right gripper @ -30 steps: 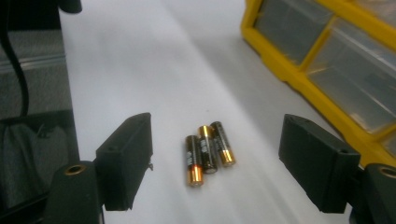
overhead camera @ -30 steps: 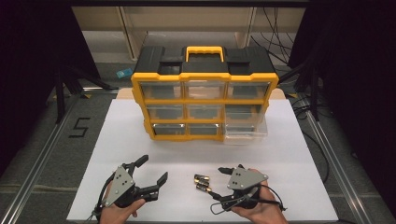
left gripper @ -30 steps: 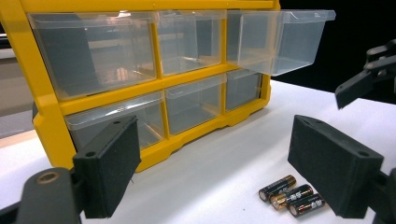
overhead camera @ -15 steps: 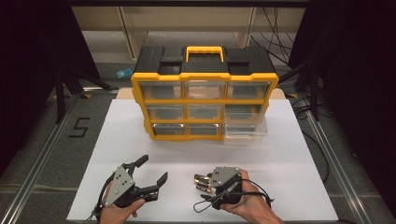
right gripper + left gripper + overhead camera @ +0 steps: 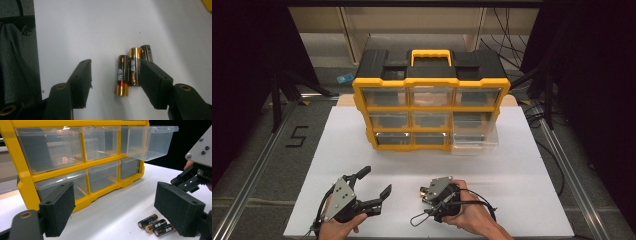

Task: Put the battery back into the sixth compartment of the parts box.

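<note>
Now, in the high view, the right gripper (image 5: 428, 192) hangs over the batteries (image 5: 424, 192) near the front edge of the desk (image 5: 522, 190), and the left gripper (image 5: 374, 182) rests beside it with fingers released. In the left gripper view, three batteries (image 5: 156, 226) lie together before the yellow drawer cabinet (image 5: 22, 170). In the right gripper view, the released fingers (image 5: 80, 80) stand around the batteries (image 5: 132, 68) without grasping them.

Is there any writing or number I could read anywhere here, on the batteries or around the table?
"5": black figure on the grey floor left of the table.
Batteries: pale print on their black bands, too blurred to read.
Yellow organizer: no readable lettering.
</note>
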